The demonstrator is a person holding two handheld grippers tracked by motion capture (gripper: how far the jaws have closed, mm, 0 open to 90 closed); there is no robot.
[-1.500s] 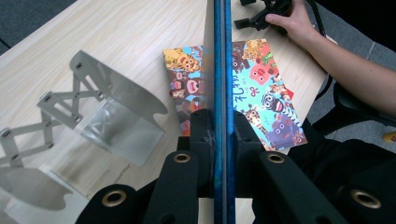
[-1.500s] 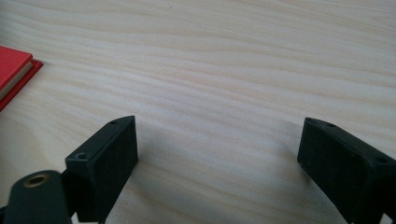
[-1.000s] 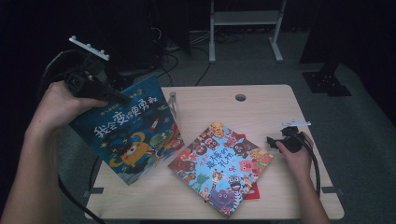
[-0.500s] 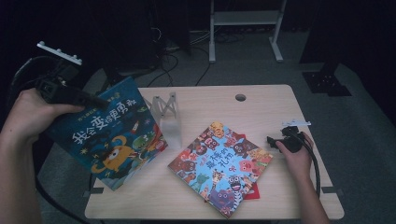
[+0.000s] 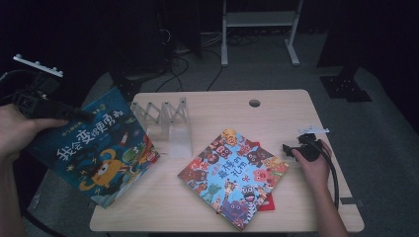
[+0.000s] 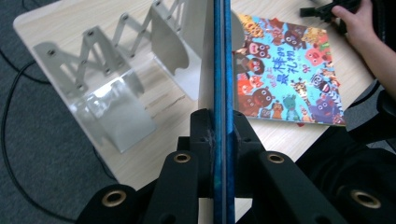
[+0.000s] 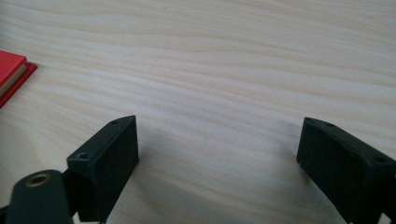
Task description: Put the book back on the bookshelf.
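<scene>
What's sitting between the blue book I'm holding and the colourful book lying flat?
The clear folding book rack stands between the blue book and the colourful book, seen in the high view.

The book in the left tool has a dark blue cover with white lettering and an orange cartoon creature; its edge is blue. The second book has a light blue cover crowded with many-coloured cartoon animals and red lettering. A red book peeks from beneath. The folding rack is pale translucent grey. The tabletop is light wood grain. Both tools are black.
</scene>
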